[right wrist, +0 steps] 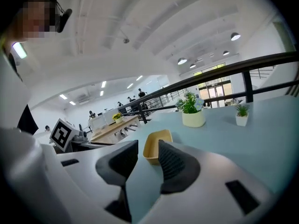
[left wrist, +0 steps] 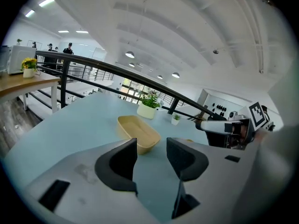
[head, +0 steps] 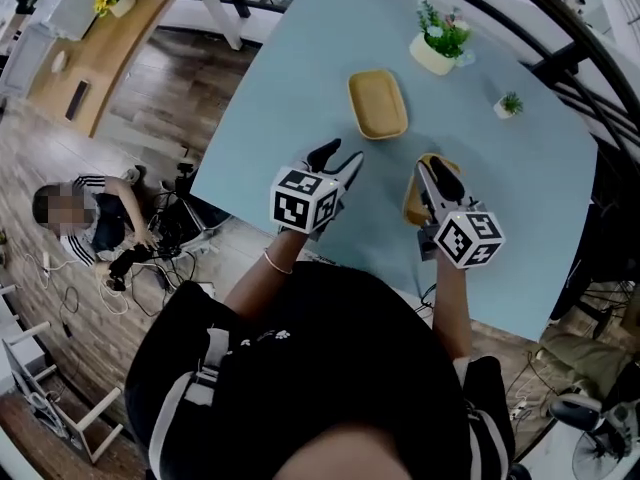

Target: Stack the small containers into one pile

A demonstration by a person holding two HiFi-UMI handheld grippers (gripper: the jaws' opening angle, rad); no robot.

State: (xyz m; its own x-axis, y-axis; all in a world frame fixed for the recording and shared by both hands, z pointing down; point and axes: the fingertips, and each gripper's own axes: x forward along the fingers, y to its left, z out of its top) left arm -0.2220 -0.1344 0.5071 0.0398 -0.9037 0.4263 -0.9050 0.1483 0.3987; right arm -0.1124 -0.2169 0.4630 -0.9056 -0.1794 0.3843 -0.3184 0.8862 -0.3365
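Two shallow rectangular yellow plastic containers lie on the light blue table (head: 300,68): a far one (head: 377,103), and a near right one (head: 412,206) half covered by the right gripper (head: 437,180). That gripper and the left gripper (head: 338,158) are held apart-jawed, empty. The containers are judged light, stiff and slick, best pinched over a side wall.

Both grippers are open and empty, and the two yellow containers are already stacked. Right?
Not stacked. The head view shows the far yellow container apart from the near yellow container, which the right gripper partly hides. It and the left gripper are open and empty.
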